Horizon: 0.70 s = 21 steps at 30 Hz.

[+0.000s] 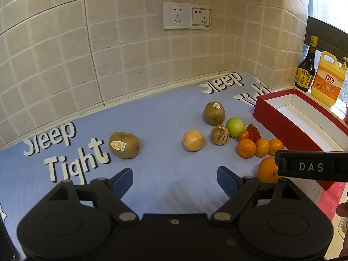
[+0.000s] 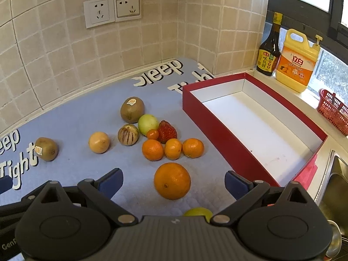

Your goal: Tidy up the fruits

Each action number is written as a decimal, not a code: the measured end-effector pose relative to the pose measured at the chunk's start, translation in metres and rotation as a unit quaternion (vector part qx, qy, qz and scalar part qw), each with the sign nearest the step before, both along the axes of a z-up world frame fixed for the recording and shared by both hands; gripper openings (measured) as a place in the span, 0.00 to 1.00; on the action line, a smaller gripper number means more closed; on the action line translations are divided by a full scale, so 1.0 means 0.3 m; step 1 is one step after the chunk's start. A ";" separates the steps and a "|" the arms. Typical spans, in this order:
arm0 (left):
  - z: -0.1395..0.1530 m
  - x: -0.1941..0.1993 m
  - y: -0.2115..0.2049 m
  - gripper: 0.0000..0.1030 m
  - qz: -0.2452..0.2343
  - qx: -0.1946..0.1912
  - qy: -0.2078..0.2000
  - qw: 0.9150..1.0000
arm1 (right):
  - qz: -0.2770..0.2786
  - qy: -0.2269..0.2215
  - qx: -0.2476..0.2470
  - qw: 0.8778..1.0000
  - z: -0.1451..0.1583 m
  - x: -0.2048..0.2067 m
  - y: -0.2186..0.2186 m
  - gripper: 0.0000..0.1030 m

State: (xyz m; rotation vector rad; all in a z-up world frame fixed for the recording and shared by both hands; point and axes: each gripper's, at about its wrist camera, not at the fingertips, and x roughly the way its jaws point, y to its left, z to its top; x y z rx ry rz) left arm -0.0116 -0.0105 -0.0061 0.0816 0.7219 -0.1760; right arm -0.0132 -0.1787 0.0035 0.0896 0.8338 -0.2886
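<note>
Fruits lie on a blue mat: a big orange, three mandarins, a strawberry, a green apple, a striped fruit, a yellow fruit and two kiwis. An empty red box stands at the right. My right gripper is open, the big orange between its fingers. My left gripper is open and empty over bare mat, the near kiwi ahead left. A green fruit peeks out under the right gripper.
A tiled wall with sockets is behind. A dark sauce bottle and yellow detergent jug stand on the sill. A red basket and a steel sink are at the right.
</note>
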 end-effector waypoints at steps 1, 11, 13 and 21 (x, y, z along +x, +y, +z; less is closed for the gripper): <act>-0.001 -0.001 -0.001 0.97 0.000 0.000 0.000 1.000 | -0.001 -0.001 0.001 1.000 0.001 -0.001 0.000 0.98; -0.004 -0.012 -0.015 0.97 -0.006 0.002 -0.004 1.000 | -0.004 -0.005 0.005 1.000 0.007 -0.013 -0.006 0.98; -0.004 -0.013 -0.015 0.97 -0.006 0.002 -0.005 1.000 | -0.004 -0.005 0.005 1.000 0.008 -0.014 -0.006 0.98; -0.004 -0.021 -0.014 0.97 -0.001 0.001 -0.006 1.000 | 0.001 -0.006 0.007 1.000 0.008 -0.015 -0.003 0.98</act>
